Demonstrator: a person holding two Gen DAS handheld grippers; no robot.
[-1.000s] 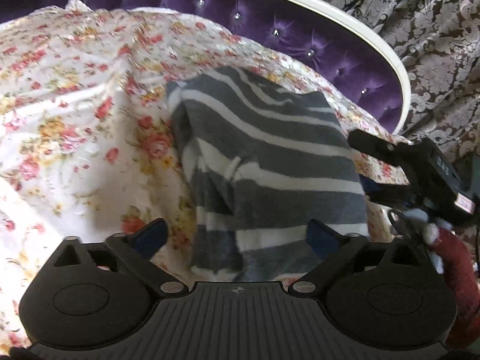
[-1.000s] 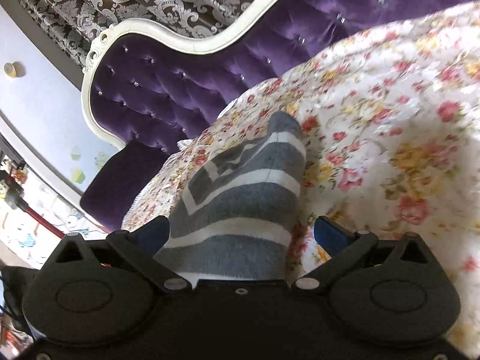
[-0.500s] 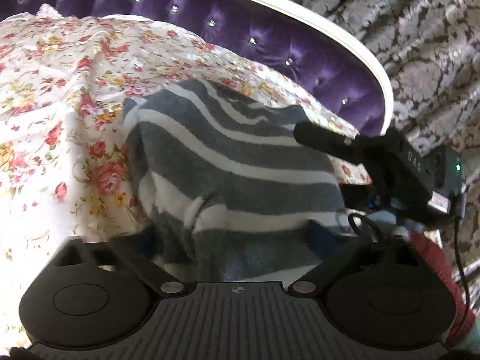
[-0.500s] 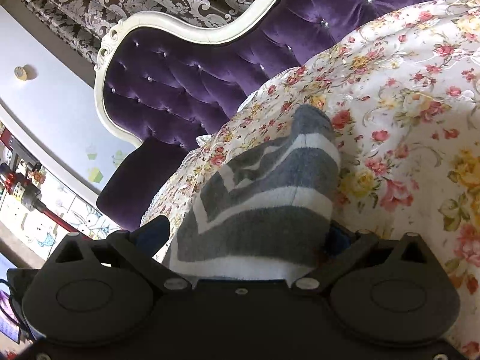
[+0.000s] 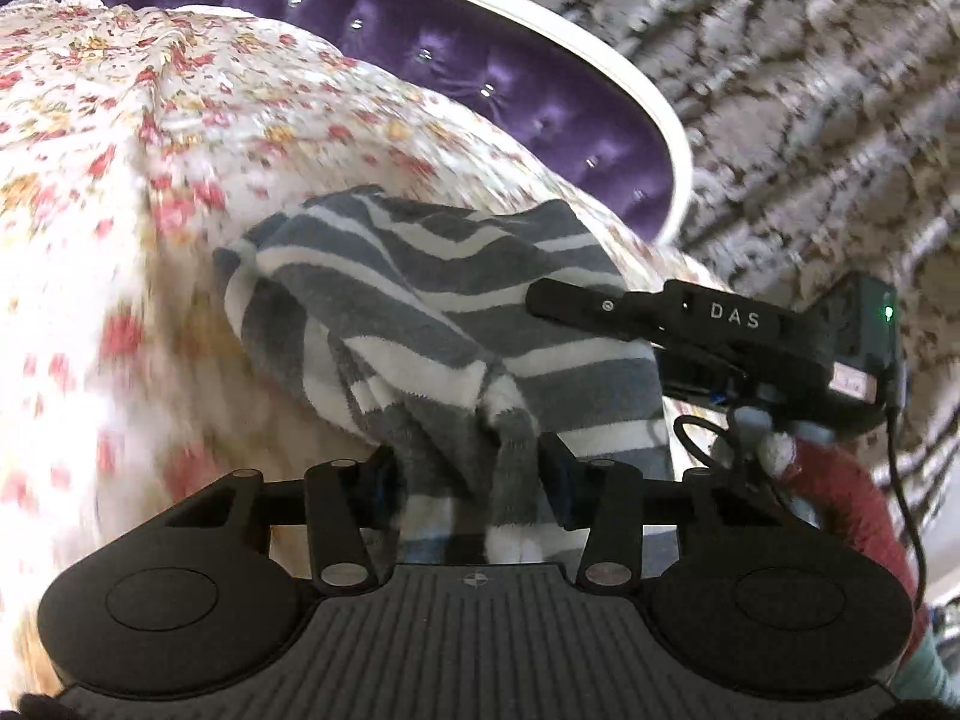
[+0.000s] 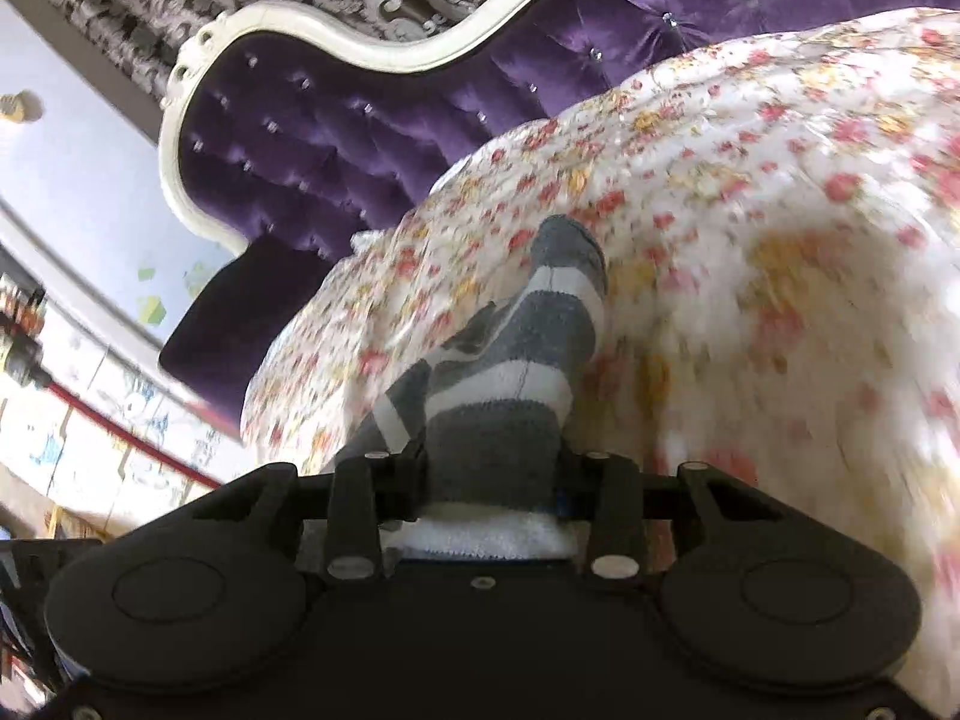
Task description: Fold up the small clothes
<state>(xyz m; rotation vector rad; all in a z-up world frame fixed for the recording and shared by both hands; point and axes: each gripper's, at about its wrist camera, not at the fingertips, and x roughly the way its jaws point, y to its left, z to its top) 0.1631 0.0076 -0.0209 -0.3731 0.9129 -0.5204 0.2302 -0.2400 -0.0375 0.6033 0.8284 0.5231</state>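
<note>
We have the striped grey-and-white garment (image 5: 456,312) lying on the floral bedspread (image 5: 180,180), its far part resting on the cover below the purple tufted headboard (image 5: 492,78), its near edge gathered up at both grippers. The left gripper (image 5: 471,474) has its jaws closing, and the bunched near hem already sits pinched between them. The right gripper (image 6: 489,468) is closing as well, with a thick fold of the same cloth pressed between its jaws at the garment's right side; in the left view we see its black body (image 5: 690,324) reaching over the fabric.

We judge this piece light, soft and quite limp: a fluffy knit that drapes, sags between two holds and bunches wherever it is squeezed. It should not slip much, as the pile gives the pads something to bite. We would hold it at the near corners, on the hem where layers are doubled, and keep both holds level so the cloth hangs evenly for the fold.
</note>
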